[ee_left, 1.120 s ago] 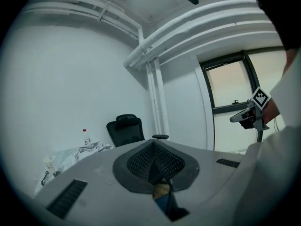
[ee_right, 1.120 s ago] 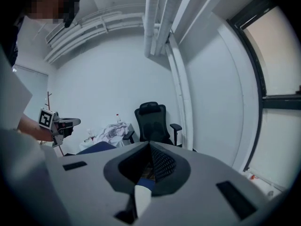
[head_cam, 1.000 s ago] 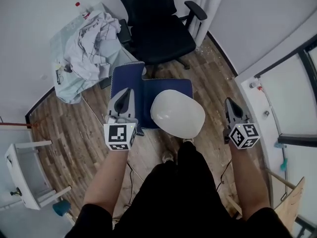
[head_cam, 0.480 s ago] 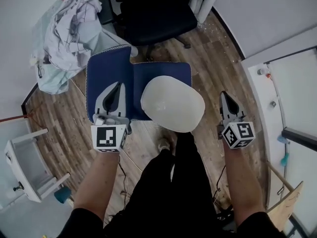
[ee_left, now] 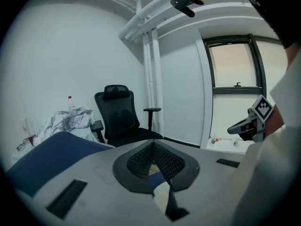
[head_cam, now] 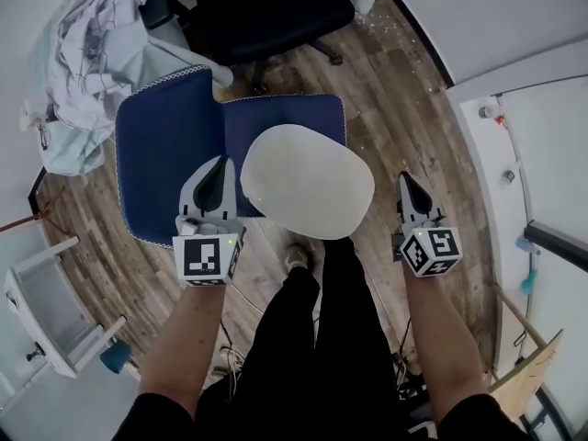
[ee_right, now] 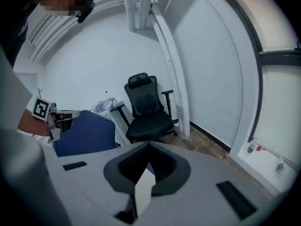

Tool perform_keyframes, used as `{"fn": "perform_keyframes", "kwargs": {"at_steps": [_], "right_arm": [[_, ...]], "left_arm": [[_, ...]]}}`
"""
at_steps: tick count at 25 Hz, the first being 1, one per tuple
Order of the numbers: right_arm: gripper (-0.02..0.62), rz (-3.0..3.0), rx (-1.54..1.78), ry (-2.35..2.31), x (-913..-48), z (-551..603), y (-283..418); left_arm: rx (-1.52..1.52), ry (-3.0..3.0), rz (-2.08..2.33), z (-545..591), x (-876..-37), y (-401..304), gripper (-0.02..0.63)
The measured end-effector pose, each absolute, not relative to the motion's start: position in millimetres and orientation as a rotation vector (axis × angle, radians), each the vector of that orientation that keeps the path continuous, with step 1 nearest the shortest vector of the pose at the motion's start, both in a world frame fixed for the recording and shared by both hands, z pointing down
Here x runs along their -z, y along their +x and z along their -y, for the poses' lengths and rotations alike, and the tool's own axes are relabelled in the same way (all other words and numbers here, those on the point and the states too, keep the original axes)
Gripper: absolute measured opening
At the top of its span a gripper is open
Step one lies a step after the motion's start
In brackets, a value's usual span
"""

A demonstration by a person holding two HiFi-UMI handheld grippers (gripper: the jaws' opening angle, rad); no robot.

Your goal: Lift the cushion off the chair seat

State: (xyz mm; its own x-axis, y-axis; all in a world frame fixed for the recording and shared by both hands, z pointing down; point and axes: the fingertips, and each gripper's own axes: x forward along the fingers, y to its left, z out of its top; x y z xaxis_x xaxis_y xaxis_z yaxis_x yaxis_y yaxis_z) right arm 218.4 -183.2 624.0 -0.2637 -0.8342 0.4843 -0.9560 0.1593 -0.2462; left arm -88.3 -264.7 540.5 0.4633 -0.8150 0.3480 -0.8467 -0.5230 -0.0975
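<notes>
A round white cushion [head_cam: 308, 180] lies on the seat of a blue chair [head_cam: 165, 154]; in the head view the chair's back is to the left. My left gripper [head_cam: 219, 165] hovers at the cushion's left edge, over the blue chair, jaws together and holding nothing. At the cushion's right side, clear of it and over the floor, my right gripper [head_cam: 402, 180] is also shut and empty. In the right gripper view the blue chair [ee_right: 87, 131] and the left gripper [ee_right: 66, 116] show ahead. The left gripper view shows the blue chair [ee_left: 51, 154] low at the left.
A black office chair [head_cam: 266, 7] stands just behind the blue chair. A heap of clothes [head_cam: 87, 44] covers a table at the back left. A white stool [head_cam: 46, 310] is at the near left. A white sill [head_cam: 514, 154] borders the wooden floor [head_cam: 404, 90] on the right.
Both grippers have come down alongside the cushion. The blue chair and cushion now look larger and closer in the head view. Both pairs of jaws stayed shut.
</notes>
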Motion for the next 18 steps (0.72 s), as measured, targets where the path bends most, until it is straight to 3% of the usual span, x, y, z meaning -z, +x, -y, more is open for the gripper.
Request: {"fn": "perform_keyframes", "kwargs": {"at_steps": [18], "right_arm": [[0.012, 2.206, -0.799, 1.657, -743, 162, 214]], "left_arm": [[-0.586, 2.600, 1.426, 253, -615, -73, 0.005]]}}
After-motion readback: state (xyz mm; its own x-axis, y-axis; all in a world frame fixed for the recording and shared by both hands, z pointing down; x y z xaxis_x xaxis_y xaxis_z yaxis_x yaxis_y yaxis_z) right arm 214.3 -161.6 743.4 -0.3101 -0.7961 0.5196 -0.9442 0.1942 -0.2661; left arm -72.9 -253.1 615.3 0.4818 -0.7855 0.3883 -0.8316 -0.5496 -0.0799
